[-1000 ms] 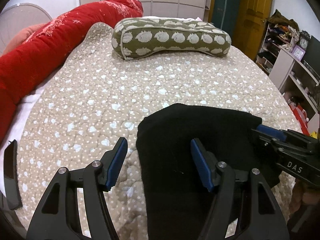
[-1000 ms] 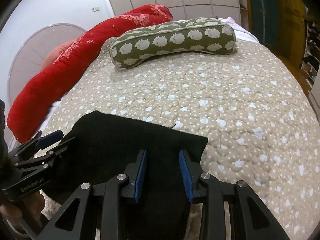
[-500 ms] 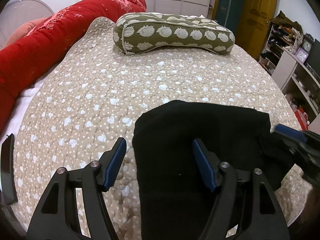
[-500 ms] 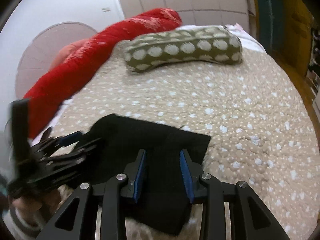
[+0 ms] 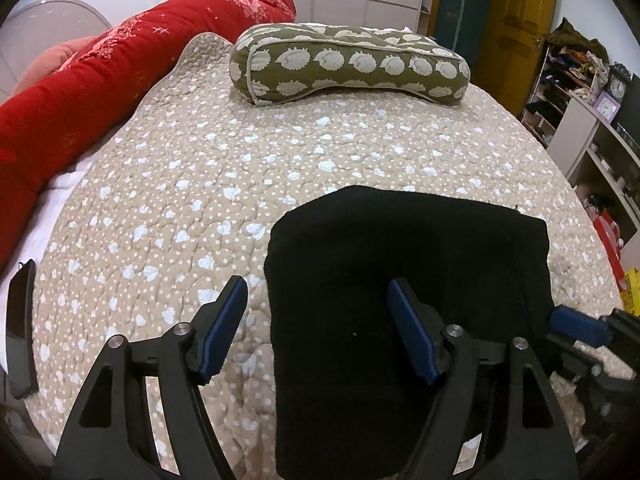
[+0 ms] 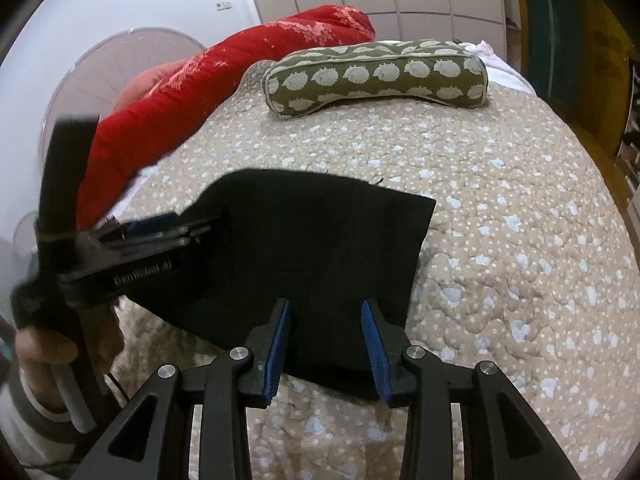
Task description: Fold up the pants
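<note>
The black pants [image 5: 404, 280] lie folded into a compact rectangle on the beige quilted bedspread [image 5: 240, 168], near the bed's front edge. My left gripper [image 5: 320, 328] is open and empty, its jaws wide over the pants' left edge. My right gripper [image 6: 326, 344] is open and empty, just short of the near edge of the pants [image 6: 312, 248]. The left gripper [image 6: 156, 226] shows blurred at the pants' left side in the right wrist view. The right gripper's blue fingertip [image 5: 576, 324] shows at the pants' right side in the left wrist view.
An olive patterned pillow [image 5: 348, 64] lies at the far end of the bed. A red rolled duvet [image 5: 100, 92] runs along the left side. A dark phone [image 5: 20, 324] lies at the bed's left edge. Shelves [image 5: 592, 120] and a yellow door [image 5: 520, 24] stand to the right.
The right gripper has drawn back off the pants toward the front edge and opened wider. The left gripper stays open and has shifted slightly; the pants stay folded flat.
</note>
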{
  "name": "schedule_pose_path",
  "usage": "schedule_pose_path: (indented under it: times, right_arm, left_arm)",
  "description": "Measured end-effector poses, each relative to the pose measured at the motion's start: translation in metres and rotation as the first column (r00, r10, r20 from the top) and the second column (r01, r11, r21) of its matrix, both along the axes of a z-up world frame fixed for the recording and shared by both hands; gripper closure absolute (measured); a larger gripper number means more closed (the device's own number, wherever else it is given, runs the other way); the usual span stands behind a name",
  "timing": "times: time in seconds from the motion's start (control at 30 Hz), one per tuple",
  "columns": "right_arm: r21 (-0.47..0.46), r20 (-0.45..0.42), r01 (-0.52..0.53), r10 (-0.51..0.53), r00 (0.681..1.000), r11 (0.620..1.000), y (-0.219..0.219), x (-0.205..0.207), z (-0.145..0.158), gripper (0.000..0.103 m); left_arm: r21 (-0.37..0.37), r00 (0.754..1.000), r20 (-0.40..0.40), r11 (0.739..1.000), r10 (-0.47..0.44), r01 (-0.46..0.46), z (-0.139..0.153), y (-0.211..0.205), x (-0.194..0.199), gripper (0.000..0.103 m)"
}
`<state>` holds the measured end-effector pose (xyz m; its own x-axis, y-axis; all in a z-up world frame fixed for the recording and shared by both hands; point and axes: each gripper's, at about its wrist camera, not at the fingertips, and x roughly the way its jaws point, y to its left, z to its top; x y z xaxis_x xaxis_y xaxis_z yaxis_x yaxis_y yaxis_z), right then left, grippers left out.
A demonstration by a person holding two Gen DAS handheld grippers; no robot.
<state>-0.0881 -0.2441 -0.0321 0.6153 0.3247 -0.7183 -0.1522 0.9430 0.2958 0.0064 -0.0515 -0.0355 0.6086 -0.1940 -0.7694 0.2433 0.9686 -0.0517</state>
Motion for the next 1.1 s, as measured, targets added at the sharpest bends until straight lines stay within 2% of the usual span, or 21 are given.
schedule_pose_path:
  times: [0.17, 0.43, 0.6, 0.87, 0.97, 1.1]
  right_arm:
    - [0.078, 0.028, 0.048, -0.050, 0.998, 0.996, -0.011, 0.000, 0.012, 0.065]
    - [0.051, 0.026, 0.040, -0.042, 0.999, 0.998, -0.005, 0.009, 0.013, 0.064]
    - [0.006, -0.016, 0.048, -0.048, 0.999, 0.999, -0.004, 0.010, -0.001, 0.063]
    - [0.061, -0.021, 0.082, -0.081, 0.996, 0.995, -0.018, 0.006, -0.006, 0.057]
    - [0.102, -0.028, 0.089, -0.087, 0.996, 0.991, -0.023, 0.008, -0.008, 0.056]
    - [0.108, -0.024, 0.081, -0.079, 0.997, 0.991, -0.023, 0.012, -0.010, 0.054]
  left_arm:
    - [-0.001, 1.000, -0.015, 1.000, 0.005, -0.005, 0.002, 0.002, -0.003, 0.030]
    - [0.001, 1.000, -0.021, 1.000, 0.007, -0.007, 0.005, 0.002, -0.009, 0.030]
    - [-0.007, 1.000, -0.019, 1.000, 0.008, -0.008, 0.007, 0.006, -0.014, 0.030]
    - [-0.029, 0.999, -0.038, 1.000, 0.008, -0.010, 0.002, 0.011, -0.019, 0.030]
    - [-0.052, 0.998, -0.054, 0.999, 0.010, -0.013, 0.000, 0.015, -0.018, 0.026]
    - [-0.095, 0.997, -0.081, 0.995, 0.008, -0.016, -0.002, 0.023, -0.016, 0.025]
